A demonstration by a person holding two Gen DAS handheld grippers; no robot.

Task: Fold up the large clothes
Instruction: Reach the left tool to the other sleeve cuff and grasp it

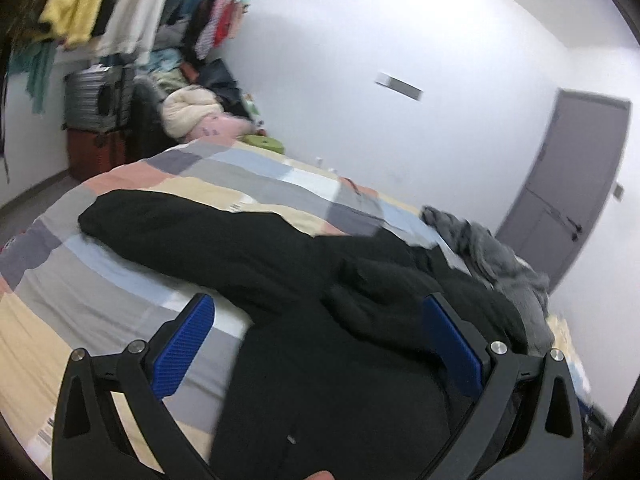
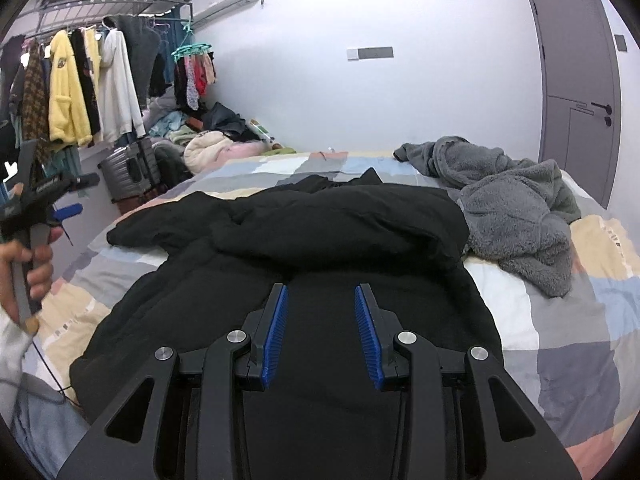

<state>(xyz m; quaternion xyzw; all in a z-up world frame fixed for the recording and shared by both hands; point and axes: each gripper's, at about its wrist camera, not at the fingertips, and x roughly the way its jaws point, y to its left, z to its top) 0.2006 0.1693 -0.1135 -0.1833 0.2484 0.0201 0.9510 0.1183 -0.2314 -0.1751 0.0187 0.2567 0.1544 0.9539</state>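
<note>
A large black garment (image 2: 312, 240) lies partly folded on the bed, one sleeve stretched out to the left (image 2: 160, 224). It also shows in the left wrist view (image 1: 280, 280). My left gripper (image 1: 316, 304) is wide open and empty above the garment's near edge. It shows from outside, held in a hand at the left edge of the right wrist view (image 2: 74, 198). My right gripper (image 2: 321, 292) is open and empty, just above the garment's near part.
The bed has a checked cover (image 2: 560, 360). A grey fleece garment (image 2: 516, 204) lies crumpled at the back right. A clothes rack (image 2: 80, 92), a suitcase (image 2: 128, 172) and a heap of clothes (image 2: 208, 140) stand beyond the bed's left. A grey door (image 2: 576, 80) is at right.
</note>
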